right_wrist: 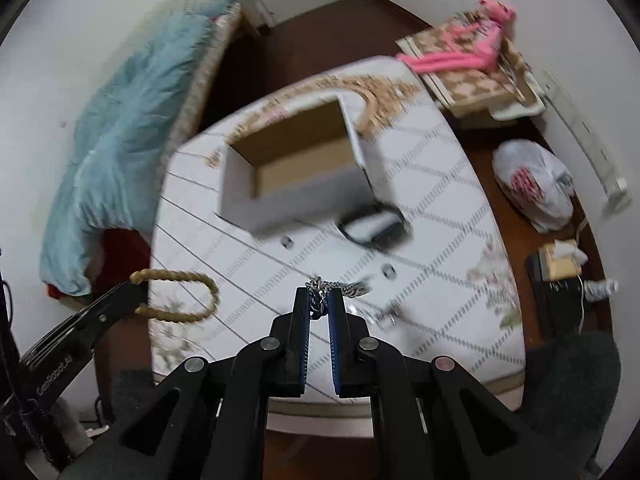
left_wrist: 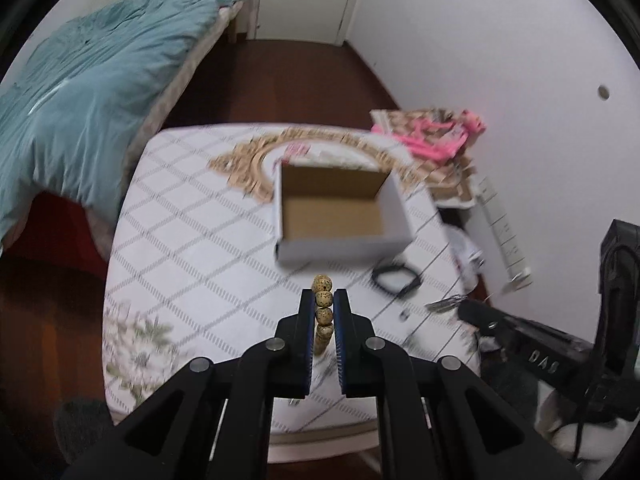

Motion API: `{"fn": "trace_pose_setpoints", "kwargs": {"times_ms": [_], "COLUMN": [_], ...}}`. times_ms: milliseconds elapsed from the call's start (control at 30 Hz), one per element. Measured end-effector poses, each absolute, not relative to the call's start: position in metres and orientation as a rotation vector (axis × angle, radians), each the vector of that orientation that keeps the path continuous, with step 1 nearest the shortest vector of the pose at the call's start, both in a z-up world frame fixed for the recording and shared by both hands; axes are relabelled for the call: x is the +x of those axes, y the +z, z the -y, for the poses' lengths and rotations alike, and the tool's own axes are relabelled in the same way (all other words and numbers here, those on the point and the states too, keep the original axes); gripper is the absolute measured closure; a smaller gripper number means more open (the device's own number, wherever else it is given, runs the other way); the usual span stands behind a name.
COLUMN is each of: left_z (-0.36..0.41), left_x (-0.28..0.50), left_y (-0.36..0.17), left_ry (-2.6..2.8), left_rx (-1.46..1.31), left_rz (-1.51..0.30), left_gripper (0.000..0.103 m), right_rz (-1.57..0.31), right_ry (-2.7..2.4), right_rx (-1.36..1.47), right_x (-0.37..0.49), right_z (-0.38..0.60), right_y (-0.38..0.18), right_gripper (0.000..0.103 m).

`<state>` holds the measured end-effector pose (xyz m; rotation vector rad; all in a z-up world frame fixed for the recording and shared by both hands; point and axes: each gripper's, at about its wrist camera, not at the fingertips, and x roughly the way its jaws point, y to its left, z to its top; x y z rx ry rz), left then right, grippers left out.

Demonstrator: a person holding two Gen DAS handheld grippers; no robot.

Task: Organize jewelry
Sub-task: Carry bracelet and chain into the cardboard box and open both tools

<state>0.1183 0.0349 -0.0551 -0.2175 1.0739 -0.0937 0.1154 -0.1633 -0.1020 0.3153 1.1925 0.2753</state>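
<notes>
- Left gripper (left_wrist: 324,300): fingers clamped on a beaded bracelet (left_wrist: 322,309) of speckled tan beads; the strand stands on edge between the pads and its loop hangs free above the table (left_wrist: 192,216)
- Right gripper (right_wrist: 319,299): fingers pinched on a silver chain (right_wrist: 340,286); only a few links are caught, the rest trails to one side
- Risk: the chain's hold looks thin, so a quick swing could shake it loose short of the box
- Risk: round beads may roll out of the pads, and the dangling loop could snag the rim of the box (left_wrist: 340,208)
- Risk: both pictures are blurred; both hands heading for one opening could collide
- Count: one open cardboard box, nothing visible inside; one bracelet; one chain; one black band (right_wrist: 372,226) on the table beside the box; two small dark bits (right_wrist: 286,242) nearby, too blurred to name
</notes>
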Motion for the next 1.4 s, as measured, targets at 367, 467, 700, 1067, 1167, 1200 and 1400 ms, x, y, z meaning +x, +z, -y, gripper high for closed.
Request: {"fn": "trace_pose_setpoints", "kwargs": {"times_ms": [367, 467, 700, 1067, 1167, 1200, 1400], "left_z": [-0.043, -0.049, -0.055, -0.064, -0.066, -0.065, -0.059], "left_x": [0.228, 0.253, 0.295, 0.303, 0.295, 0.29, 0.267], "left_y": [-0.062, -0.081, -0.121, -0.122, -0.122, -0.121, -0.13], "left_ry": [-0.147, -0.156, -0.175, -0.011, 0.048, 0.062, 0.11], "left_rx": [-0.177, -0.199, -0.278, -0.149, -0.091, -0.072, -0.03], "left_rz": [-1.116, -1.162, -1.268, -1.239, -1.214, -1.198, -1.165], "left_gripper": [0.097, 0.096, 0.096, 0.016, 0.006, 0.0, 0.0], "right_rz": [-1.17, -1.201, -1.292, -1.36, -1.326, -1.31, -1.277], "right_ry": [0.334, 0.333, 0.365, 0.341, 0.284, 0.25, 0.167], "right_rx": [0.252, 0.231, 0.171, 0.081, 0.008, -0.029, -0.136], "right_x": [0.232, 0.262, 0.31, 0.327, 0.321, 0.317, 0.293], "right_z": [0.132, 0.124, 0.107, 0.111, 0.113, 0.114, 0.112], "right_y": [-0.09, -0.103, -0.135, -0.154, -0.152, -0.151, -0.163], "right_gripper": [0.094, 0.094, 0.094, 0.051, 0.025, 0.017, 0.005]}}
